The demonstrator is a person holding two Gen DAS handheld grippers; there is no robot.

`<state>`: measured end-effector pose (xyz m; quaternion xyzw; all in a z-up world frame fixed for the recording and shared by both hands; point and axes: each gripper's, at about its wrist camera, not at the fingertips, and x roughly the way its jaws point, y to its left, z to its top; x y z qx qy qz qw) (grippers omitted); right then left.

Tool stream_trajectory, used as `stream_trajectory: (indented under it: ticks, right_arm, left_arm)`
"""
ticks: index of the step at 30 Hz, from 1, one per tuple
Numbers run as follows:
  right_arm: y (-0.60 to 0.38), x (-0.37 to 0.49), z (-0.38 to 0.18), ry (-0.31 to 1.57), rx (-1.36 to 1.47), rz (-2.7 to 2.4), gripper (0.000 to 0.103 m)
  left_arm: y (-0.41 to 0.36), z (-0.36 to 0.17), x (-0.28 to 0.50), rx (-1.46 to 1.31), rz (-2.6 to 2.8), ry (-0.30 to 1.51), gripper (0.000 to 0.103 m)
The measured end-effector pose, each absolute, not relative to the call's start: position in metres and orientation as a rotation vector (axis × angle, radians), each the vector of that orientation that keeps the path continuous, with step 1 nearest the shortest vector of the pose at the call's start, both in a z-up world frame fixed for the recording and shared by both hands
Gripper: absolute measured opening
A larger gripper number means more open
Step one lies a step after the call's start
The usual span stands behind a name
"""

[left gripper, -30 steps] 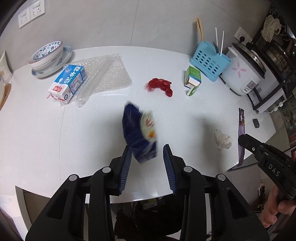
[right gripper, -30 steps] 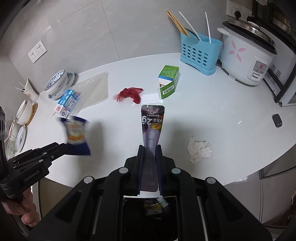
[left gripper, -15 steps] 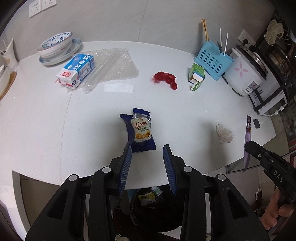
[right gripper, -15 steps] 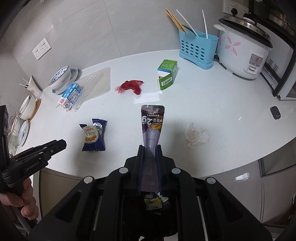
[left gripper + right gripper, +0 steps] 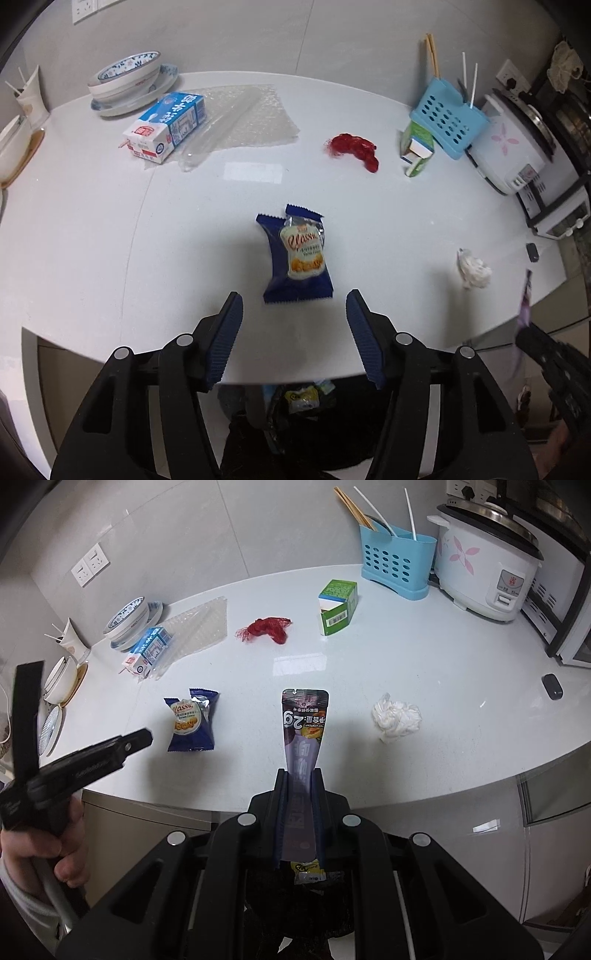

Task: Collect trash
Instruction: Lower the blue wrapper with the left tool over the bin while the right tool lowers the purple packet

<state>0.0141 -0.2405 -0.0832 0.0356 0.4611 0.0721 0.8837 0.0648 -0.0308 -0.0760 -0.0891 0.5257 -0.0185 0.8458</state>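
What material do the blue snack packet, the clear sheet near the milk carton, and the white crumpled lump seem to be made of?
Blue snack packet: probably glossy plastic film; it shines, and its ends are crimped and saw-toothed.
Clear sheet: looks like bubble wrap, a transparent plastic with a dotted texture.
White crumpled lump: likely tissue or paper napkin; it is matte, with soft folds.

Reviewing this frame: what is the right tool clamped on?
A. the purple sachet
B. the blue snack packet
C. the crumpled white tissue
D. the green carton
A: the right tool is shut on the purple sachet, which sticks up from between its pads, while the blue snack packet, tissue and green carton lie on the counter.
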Motion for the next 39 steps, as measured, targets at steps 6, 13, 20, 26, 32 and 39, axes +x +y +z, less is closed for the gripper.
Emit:
stream_trajectory:
  ticks: [6, 13, 20, 26, 32, 39]
  right_arm:
    - [-0.242, 0.018, -0.087, 0.977, 0.064, 0.134, 0.012]
    - [-0.24, 0.029, -0.092, 1.001, 0.058, 0.122, 0.012]
    - [-0.241, 0.039, -0.097, 1.017, 0.059, 0.118, 0.012]
    - [-0.238, 0.043, -0.096, 1.01, 0.06, 0.126, 0.012]
    - [-0.235, 0.045, -0.091, 0.996, 0.064, 0.145, 0.012]
    - [-0.232, 0.041, -0.081, 0.969, 0.066, 0.177, 0.012]
  left_arm:
    - [-0.038, -0.11, 0.102, -0.159, -0.009, 1.163, 0.066]
    - [-0.042, -0.138, 0.132, -0.154, -0.014, 1.216, 0.065]
    - [-0.047, -0.144, 0.147, -0.134, -0.043, 1.231, 0.036]
    - [-0.046, -0.136, 0.141, -0.122, -0.056, 1.215, 0.018]
    - [-0.037, -0.114, 0.124, -0.154, -0.069, 1.187, 0.018]
    - [-0.028, -0.076, 0.091, -0.185, -0.087, 1.15, 0.018]
